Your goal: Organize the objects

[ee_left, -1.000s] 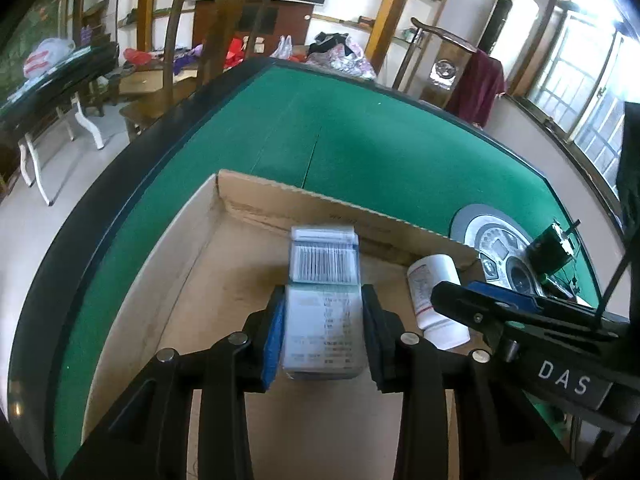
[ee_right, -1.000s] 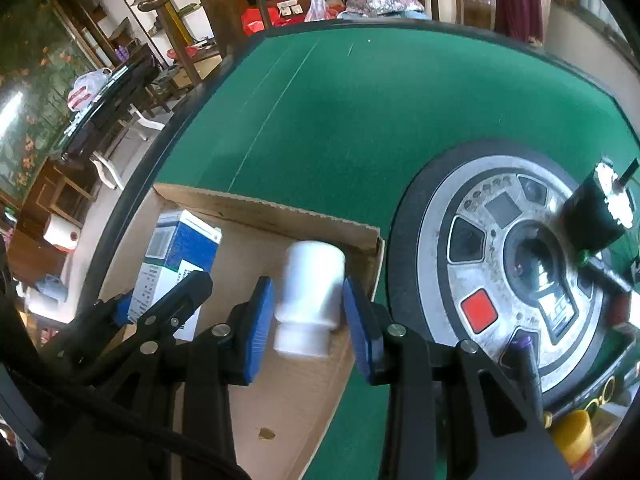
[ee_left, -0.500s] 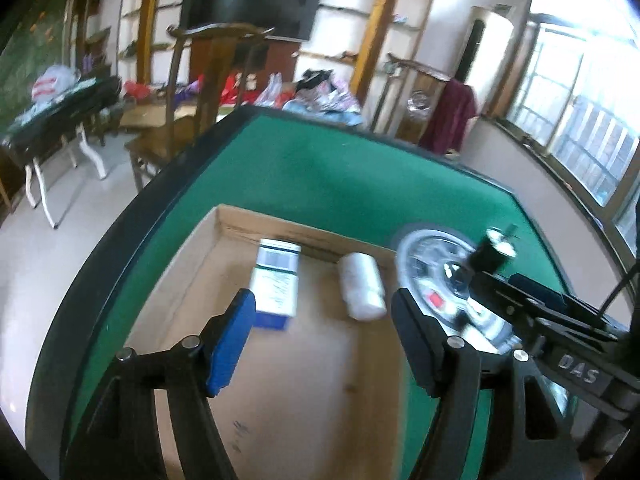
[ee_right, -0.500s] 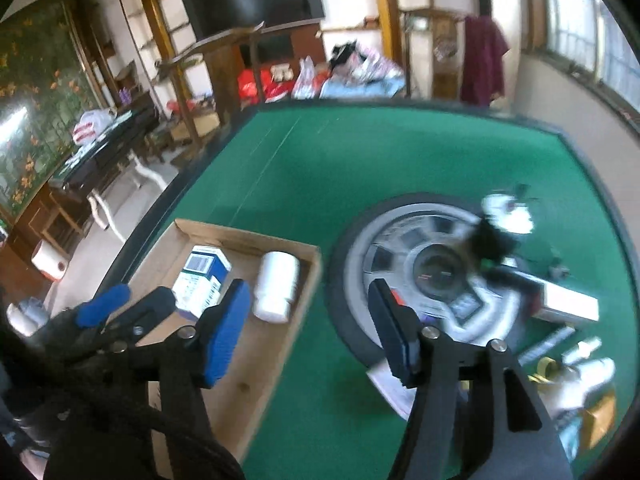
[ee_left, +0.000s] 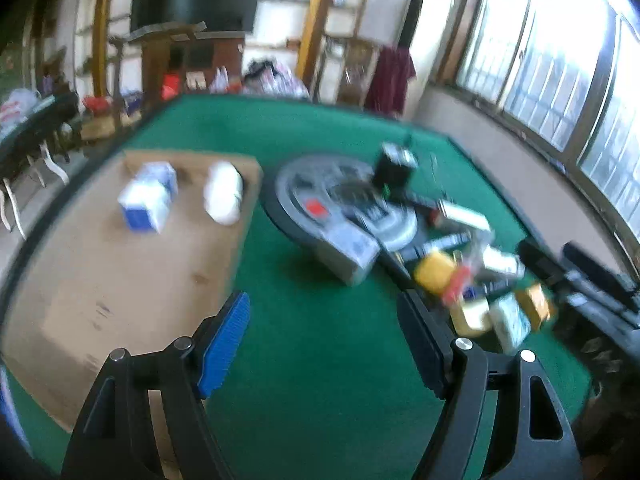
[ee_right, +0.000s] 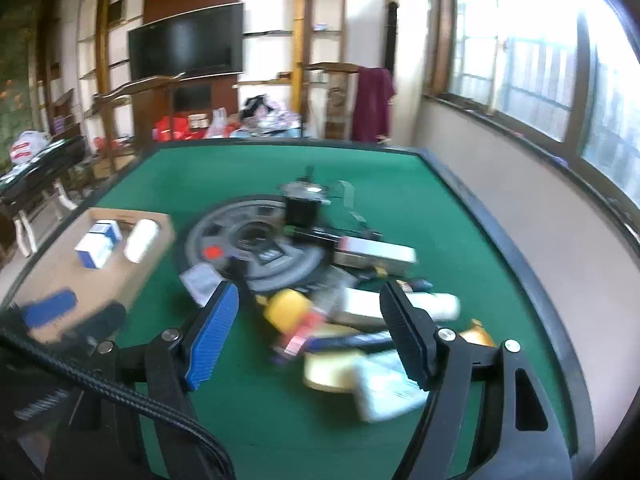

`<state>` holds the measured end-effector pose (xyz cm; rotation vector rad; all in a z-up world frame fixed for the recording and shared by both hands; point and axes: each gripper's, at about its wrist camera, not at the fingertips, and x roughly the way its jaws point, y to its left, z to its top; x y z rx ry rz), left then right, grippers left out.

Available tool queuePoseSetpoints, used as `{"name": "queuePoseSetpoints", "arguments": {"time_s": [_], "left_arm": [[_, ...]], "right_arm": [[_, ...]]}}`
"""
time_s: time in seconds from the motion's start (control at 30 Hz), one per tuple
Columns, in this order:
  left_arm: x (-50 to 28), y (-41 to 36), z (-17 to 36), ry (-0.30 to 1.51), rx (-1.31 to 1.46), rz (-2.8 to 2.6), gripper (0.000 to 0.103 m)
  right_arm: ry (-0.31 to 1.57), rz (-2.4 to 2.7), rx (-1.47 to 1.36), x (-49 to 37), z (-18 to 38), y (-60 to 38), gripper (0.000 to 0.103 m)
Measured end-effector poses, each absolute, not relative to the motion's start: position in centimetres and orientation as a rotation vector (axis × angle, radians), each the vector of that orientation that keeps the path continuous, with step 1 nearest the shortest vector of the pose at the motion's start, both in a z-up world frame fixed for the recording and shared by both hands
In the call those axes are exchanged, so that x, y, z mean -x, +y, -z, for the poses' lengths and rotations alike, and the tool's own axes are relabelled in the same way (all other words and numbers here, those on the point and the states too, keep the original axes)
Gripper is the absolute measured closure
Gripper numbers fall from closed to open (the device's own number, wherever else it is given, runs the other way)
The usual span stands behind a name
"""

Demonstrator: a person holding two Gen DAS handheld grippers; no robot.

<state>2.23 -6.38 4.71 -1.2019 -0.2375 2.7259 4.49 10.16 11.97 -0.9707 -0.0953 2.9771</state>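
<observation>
A shallow cardboard tray (ee_left: 100,280) (ee_right: 60,264) lies on the green table's left side. In it rest a blue-and-white box (ee_left: 148,196) (ee_right: 98,244) and a white bottle (ee_left: 223,192) (ee_right: 140,235) on its side. My left gripper (ee_left: 320,340) hovers above bare green felt right of the tray, jaws opening, nothing between them. My right gripper (ee_right: 308,332) hangs over a blurred pile of small items, among them a yellow bottle (ee_right: 286,310) (ee_left: 434,270), jaws opening and gripping nothing. The left gripper's blue pad also shows in the right wrist view (ee_right: 50,306).
A round grey dial-like disc (ee_right: 256,240) (ee_left: 320,196) sits mid-table with a black cylinder (ee_right: 302,206) (ee_left: 394,166) on it. A flat silver box (ee_right: 374,254) and other small packs lie to its right. Chairs and shelves stand beyond the table's far edge.
Both grippers let go of the box and the bottle, opened wide, and drew back up and to the right. The box and bottle stay in the tray.
</observation>
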Motion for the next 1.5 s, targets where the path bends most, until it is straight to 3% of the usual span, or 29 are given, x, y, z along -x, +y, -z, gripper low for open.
{"name": "queuePoseSetpoints", "arguments": {"time_s": [0.43, 0.5, 0.53, 1.0, 1.07, 1.23, 1.5], "left_arm": [[1.0, -2.5, 0.1, -0.118, 1.375, -2.849, 0.031], [1.5, -1.6, 0.8, -0.036, 1.428, -2.824, 0.014], [1.8, -1.0, 1.1, 0.021, 1.462, -2.799, 0.001], [1.1, -1.4, 1.0, -0.003, 1.458, -2.784, 0.001], [1.1, -1.4, 1.0, -0.003, 1.458, -2.784, 0.001], [1.1, -1.4, 1.0, -0.003, 1.458, -2.784, 0.001], [1.2, -1.4, 1.0, -0.003, 1.458, -2.784, 0.001]], "right_arm": [[-0.017, -2.933, 0.942, -5.1, -10.8, 14.6, 0.029], [-0.025, -2.94, 0.943, -5.1, -10.7, 14.4, 0.029], [-0.038, -2.946, 0.942, -5.1, -10.7, 14.1, 0.029], [-0.267, -2.992, 0.84, -6.8, -11.7, 10.7, 0.027], [-0.376, -2.993, 0.793, -7.7, -12.0, 9.4, 0.022], [-0.611, -2.941, 0.658, -9.0, -12.0, 7.3, 0.022], [-0.627, -2.993, 0.667, -8.7, -11.7, 7.6, 0.022]]}}
